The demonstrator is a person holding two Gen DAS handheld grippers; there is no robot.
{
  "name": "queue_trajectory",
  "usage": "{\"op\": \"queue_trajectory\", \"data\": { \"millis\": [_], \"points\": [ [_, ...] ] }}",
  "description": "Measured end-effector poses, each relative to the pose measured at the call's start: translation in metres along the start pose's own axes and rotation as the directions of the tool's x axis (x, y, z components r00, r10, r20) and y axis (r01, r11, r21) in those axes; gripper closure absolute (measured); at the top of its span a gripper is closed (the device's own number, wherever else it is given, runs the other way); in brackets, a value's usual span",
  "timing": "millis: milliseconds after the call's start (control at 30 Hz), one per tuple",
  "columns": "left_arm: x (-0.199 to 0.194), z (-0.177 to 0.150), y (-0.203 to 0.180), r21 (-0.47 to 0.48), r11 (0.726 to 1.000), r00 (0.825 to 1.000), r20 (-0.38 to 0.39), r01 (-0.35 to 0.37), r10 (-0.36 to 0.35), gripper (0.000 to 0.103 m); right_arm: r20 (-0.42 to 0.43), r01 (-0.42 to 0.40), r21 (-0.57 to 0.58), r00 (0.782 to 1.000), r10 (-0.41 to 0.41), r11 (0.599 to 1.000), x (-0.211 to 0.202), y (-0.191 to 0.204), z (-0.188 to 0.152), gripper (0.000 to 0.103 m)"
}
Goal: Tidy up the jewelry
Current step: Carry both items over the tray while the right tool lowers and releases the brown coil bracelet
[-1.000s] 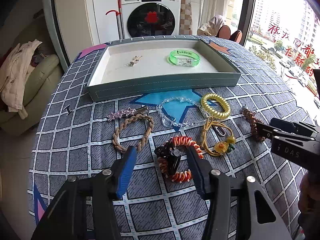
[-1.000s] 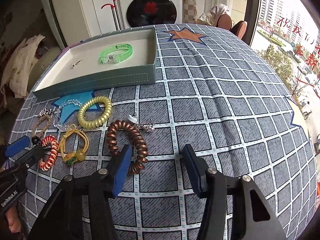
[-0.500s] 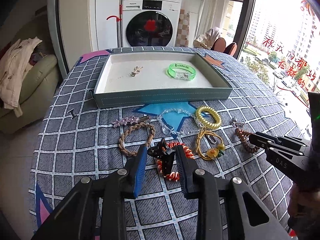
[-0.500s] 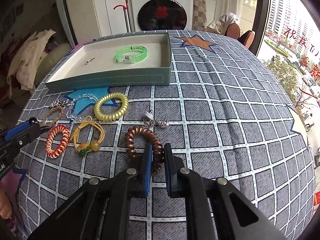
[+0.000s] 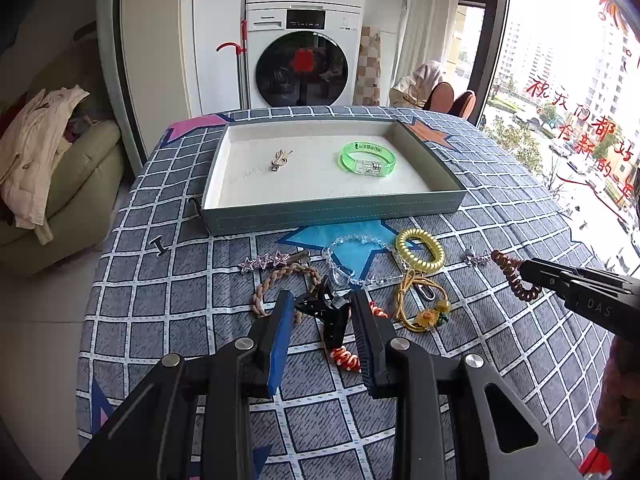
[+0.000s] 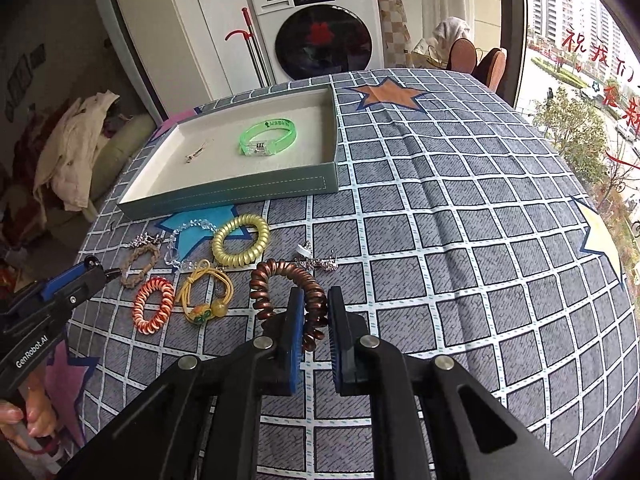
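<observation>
From the left wrist view, the tray (image 5: 332, 210) holds only a green bangle (image 5: 367, 158) and a small clip (image 5: 281, 159); the left gripper (image 5: 322, 322) pinches a black claw clip (image 5: 323, 309) between its fingers. From the right wrist view, the right gripper (image 6: 314, 322) pinches the brown coil tie (image 6: 294, 290); several pieces lie on the tabletop (image 6: 460, 264), so most sorting seems left.

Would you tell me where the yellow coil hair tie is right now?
The yellow coil hair tie lies on the checked cloth just in front of the tray, beside the clear bead bracelet and behind the yellow cord charm.
</observation>
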State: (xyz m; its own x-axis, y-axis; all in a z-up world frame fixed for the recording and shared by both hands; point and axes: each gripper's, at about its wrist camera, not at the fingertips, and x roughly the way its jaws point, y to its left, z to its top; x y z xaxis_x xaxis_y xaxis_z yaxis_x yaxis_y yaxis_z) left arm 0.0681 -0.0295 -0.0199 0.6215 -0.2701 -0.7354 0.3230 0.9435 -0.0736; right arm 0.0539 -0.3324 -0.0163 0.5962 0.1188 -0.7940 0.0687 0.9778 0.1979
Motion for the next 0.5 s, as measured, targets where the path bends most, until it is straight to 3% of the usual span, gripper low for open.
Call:
{"op": "queue_trajectory", "data": {
  "millis": [500],
  "points": [
    [-0.003,0.042,0.016,0.008,1.0,0.999,0.049,-0.021,0.02,0.054,0.047,-0.044,-0.046,0.998,0.046,0.998,-0.007,0.024,0.062,0.09]
  ]
}}
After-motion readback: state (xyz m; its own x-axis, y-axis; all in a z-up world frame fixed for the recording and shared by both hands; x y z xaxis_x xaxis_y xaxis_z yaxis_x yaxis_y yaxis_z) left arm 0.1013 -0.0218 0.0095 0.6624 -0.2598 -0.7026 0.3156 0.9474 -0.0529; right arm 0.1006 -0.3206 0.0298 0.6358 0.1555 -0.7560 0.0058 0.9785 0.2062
